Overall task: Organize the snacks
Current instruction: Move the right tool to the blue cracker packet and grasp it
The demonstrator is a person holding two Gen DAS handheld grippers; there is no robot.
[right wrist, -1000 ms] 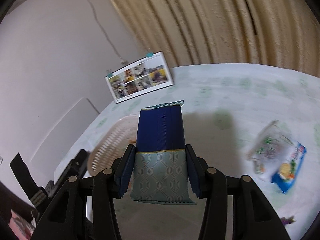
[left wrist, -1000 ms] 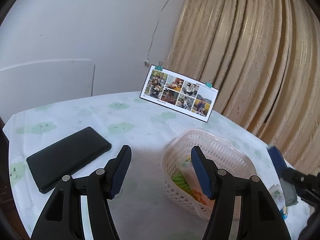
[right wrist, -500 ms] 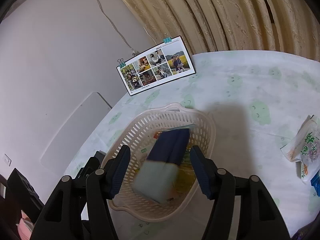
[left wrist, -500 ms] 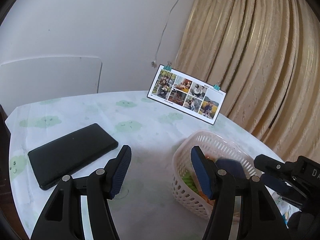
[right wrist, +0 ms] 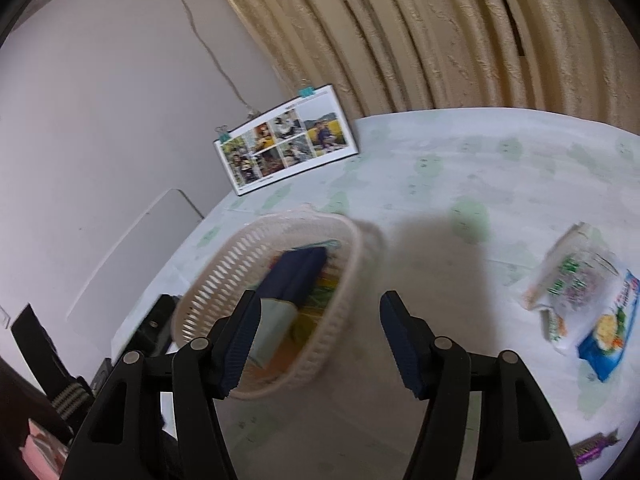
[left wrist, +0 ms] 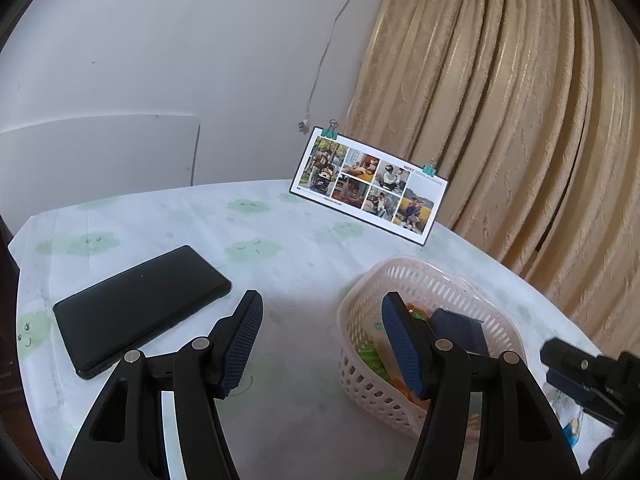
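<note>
Both your grippers gape empty: the right gripper (right wrist: 320, 336) hangs just beside the pale slotted plastic basket (right wrist: 224, 272), where the navy-and-grey snack packet (right wrist: 296, 276) lies; the left gripper (left wrist: 322, 340) hovers beside it.

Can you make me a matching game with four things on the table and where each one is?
Things:
1. dark blue snack packet
2. black phone
3. photo card
4. white and blue snack bags

Places:
A. standing at the back by the curtain
B. flat on the tablecloth, left of the basket
C. inside the basket
D. on the tablecloth, right of the basket

Pairs: 1-C, 2-B, 3-A, 4-D
</note>
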